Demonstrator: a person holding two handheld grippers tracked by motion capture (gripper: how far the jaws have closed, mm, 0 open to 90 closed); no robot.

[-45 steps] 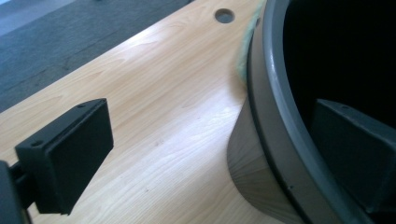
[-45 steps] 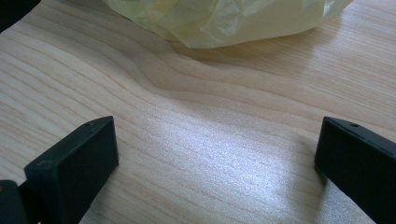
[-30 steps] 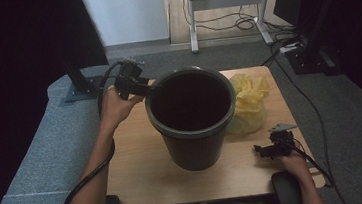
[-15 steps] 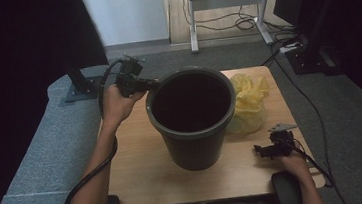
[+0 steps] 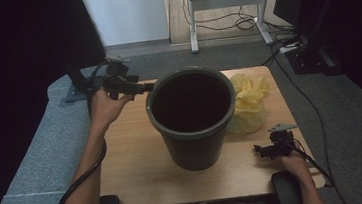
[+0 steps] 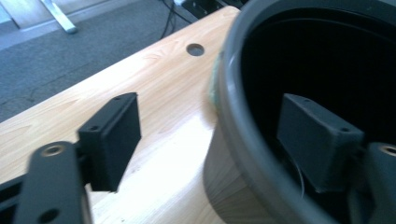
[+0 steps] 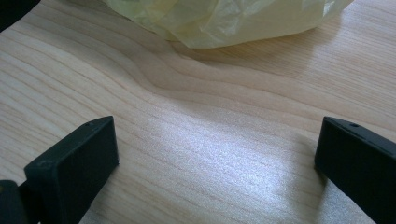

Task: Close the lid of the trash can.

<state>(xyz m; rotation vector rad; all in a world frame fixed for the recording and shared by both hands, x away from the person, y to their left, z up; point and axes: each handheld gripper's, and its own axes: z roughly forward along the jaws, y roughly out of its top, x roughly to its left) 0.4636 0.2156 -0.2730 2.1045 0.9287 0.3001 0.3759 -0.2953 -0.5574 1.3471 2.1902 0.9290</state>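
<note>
My left claw (image 6: pixel 210 140), just opened, straddles the bin (image 5: pixel 193 118) rim unclamped, so I'd push deeper before closing squarely, while my right claw (image 7: pixel 215 154) rests apart beside the bin.

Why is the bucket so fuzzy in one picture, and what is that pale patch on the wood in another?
Left gripper view: the bucket is too near the lens, so its rim blurs. Right gripper view: soft glare whitens the table between the jaws; the yellow bag looks washed out. High view: the sides are dark.
</note>
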